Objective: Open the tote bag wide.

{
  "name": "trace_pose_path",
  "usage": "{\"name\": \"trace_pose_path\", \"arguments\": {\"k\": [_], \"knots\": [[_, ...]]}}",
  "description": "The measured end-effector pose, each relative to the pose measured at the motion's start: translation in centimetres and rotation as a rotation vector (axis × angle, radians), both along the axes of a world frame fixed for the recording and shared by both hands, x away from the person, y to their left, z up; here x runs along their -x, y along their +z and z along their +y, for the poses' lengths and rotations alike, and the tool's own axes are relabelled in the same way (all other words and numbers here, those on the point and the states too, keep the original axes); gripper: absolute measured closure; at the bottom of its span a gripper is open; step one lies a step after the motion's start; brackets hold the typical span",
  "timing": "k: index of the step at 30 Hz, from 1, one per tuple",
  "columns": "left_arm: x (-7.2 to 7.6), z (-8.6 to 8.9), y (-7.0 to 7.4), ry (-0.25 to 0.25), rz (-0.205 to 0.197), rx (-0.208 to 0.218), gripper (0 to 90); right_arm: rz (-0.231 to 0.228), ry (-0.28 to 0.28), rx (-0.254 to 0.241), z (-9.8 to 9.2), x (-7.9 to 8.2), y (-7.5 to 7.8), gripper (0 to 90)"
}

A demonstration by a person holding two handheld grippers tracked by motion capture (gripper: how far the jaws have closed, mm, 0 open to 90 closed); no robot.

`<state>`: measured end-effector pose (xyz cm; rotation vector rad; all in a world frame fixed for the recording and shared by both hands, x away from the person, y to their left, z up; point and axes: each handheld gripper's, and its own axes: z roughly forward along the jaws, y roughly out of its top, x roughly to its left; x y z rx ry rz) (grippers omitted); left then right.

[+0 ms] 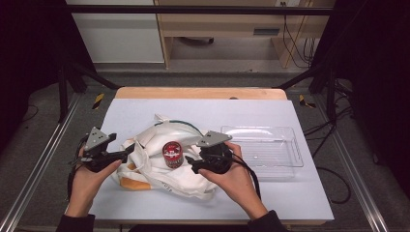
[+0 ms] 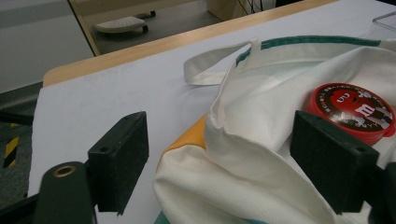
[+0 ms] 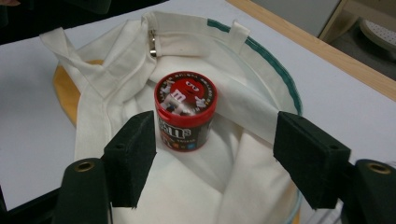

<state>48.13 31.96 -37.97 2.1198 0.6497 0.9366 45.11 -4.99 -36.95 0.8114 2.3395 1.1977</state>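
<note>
White tabletop [image 1: 145, 104] is seen mid-frame, with a cloth bag [image 1: 145, 169] at centre. A red candy tub [image 1: 172, 154] stands upright on it, released. Left gripper [image 1: 126, 152] and right gripper [image 1: 189, 163] are held wide open, empty. The clear tray [image 1: 285, 154] at right is judged unused.

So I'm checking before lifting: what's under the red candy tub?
The round red candy tub stands upright on the crumpled white cloth tote bag. Anything inside the bag's folds is hidden.
</note>
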Motion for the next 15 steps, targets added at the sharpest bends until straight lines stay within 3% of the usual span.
{"name": "trace_pose_path", "arguments": {"k": [5, 10, 15], "knots": [[0.2, 0.9, 0.2, -0.005, -0.002, -0.017, 14.5, -0.001, 0.001, 0.013, 2.0, -0.4, -0.2, 21.8], [1.0, 1.1, -1.0, 0.065, 0.024, 0.06, 12.3, 0.012, -0.003, 0.006, 3.7, -1.3, -0.7, 17.7], [1.0, 1.9, -1.1, 0.075, 0.013, 0.05, 11.2, 0.028, -0.001, -0.001, 5.5, -2.2, -1.2, 15.8]]}}
